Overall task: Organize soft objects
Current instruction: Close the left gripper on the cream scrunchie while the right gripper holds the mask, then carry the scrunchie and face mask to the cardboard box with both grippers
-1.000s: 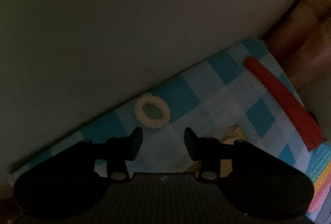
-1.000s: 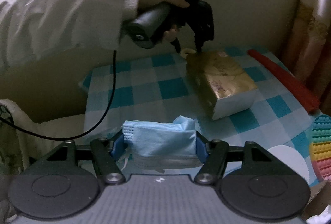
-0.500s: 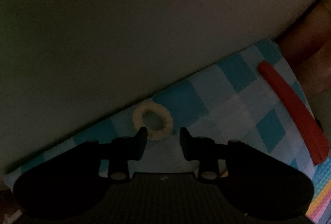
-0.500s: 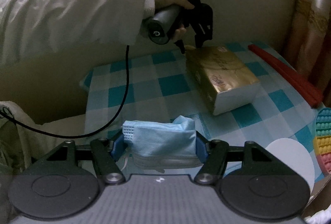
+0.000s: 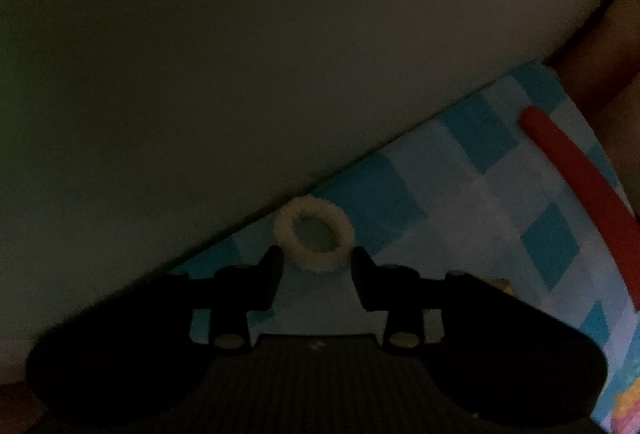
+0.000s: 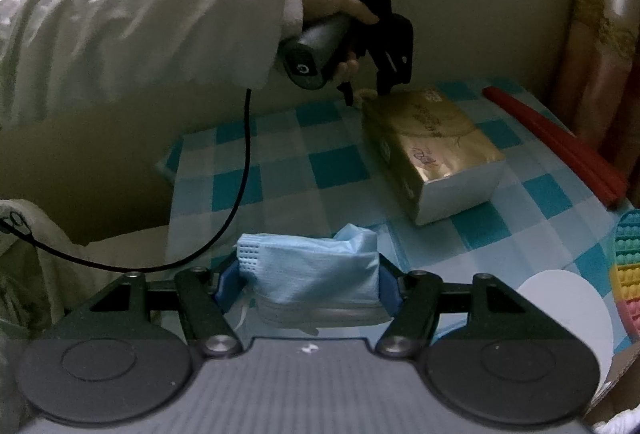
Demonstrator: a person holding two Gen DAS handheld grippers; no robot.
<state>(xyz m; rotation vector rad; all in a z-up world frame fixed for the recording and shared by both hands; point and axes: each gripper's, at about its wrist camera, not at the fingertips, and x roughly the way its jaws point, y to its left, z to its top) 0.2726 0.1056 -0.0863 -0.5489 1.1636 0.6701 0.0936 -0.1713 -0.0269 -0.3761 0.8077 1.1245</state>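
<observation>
The step in hand is picking up the hair tie, which lies at the back edge of the checked tablecloth, against the wall. The left gripper straddles its near side, jaws opening, not yet pinching — next it must lower and close. The right gripper grips a folded face mask.

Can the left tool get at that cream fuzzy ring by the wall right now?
Probably yes. The left tool is right at the fuzzy ring, its fingers either side and opening, nothing between. The wall and gold tissue box crowd the spot but do not block it.
</observation>
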